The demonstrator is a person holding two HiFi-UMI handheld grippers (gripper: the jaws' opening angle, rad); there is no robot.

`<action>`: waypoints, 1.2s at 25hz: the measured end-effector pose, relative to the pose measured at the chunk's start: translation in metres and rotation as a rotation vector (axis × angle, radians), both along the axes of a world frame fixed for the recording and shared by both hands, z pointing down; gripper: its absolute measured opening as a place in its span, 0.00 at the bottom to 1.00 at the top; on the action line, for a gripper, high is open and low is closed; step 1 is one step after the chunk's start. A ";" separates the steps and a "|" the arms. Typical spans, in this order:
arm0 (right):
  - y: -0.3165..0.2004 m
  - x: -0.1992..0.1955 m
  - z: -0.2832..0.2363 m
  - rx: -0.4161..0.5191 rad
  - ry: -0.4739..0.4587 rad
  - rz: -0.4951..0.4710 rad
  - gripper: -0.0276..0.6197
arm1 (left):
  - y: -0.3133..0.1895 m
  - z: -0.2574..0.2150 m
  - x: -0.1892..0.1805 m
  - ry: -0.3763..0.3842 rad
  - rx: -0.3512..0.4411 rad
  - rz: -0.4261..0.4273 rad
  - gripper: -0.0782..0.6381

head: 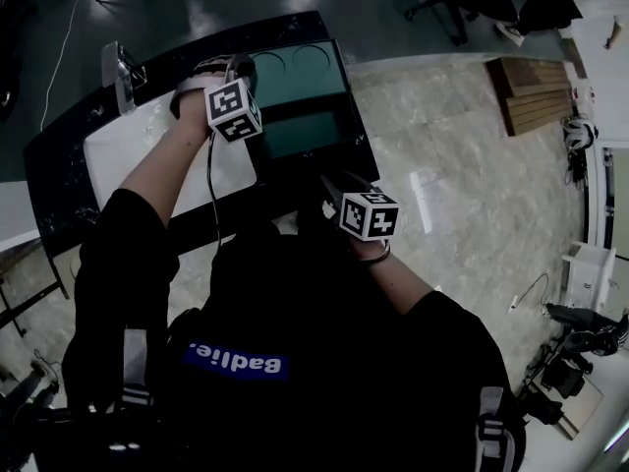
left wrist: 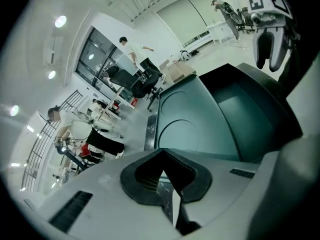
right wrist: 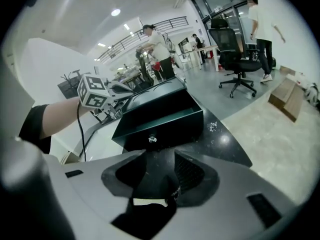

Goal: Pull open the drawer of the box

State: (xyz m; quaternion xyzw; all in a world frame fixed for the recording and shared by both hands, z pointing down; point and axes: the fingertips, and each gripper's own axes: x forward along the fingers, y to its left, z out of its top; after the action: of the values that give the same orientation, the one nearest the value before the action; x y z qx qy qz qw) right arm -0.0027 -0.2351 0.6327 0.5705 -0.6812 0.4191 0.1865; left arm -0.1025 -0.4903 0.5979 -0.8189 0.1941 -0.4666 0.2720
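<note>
Drawer [right wrist: 159,118] of the dark green box [head: 307,65] stands pulled out toward me, its front panel carrying a small metal knob [right wrist: 152,139]. The box sits on a black table [head: 59,190], just beside a white mat [head: 128,150] that lies to its left in the head view. Two ring shapes mark the box's top.

My right tongs [right wrist: 160,156] hang in front of the drawer, tilted downward, with the jaws spread wide and nothing between them. The knob lies just beyond the tips, and they do not touch it.

My left tongs [left wrist: 161,154] are at the left side of the box, near the edge of the mat. Their jaws are clenched tip to tip and grasp nothing. A sliver of dark table shows through the gap behind the tips. From there I look across the box's top to the open drawer, with my right tongs at the upper right.

Beyond the table, a black office chair [right wrist: 232,39] stands on the floor with a person beside it. Some wooden boards [head: 531,91] lie on the floor to the right.
</note>
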 end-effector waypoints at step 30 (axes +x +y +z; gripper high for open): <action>0.149 0.070 -0.102 0.426 -0.086 -0.302 0.28 | 0.369 -0.084 0.062 0.600 -0.236 -0.503 0.11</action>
State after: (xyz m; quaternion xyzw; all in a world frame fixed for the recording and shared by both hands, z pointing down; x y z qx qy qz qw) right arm 0.0676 -0.0856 0.5308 0.4707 -0.8387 0.2574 0.0935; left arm -0.0404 -0.1213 0.5138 -0.8713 0.4041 -0.2780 -0.0150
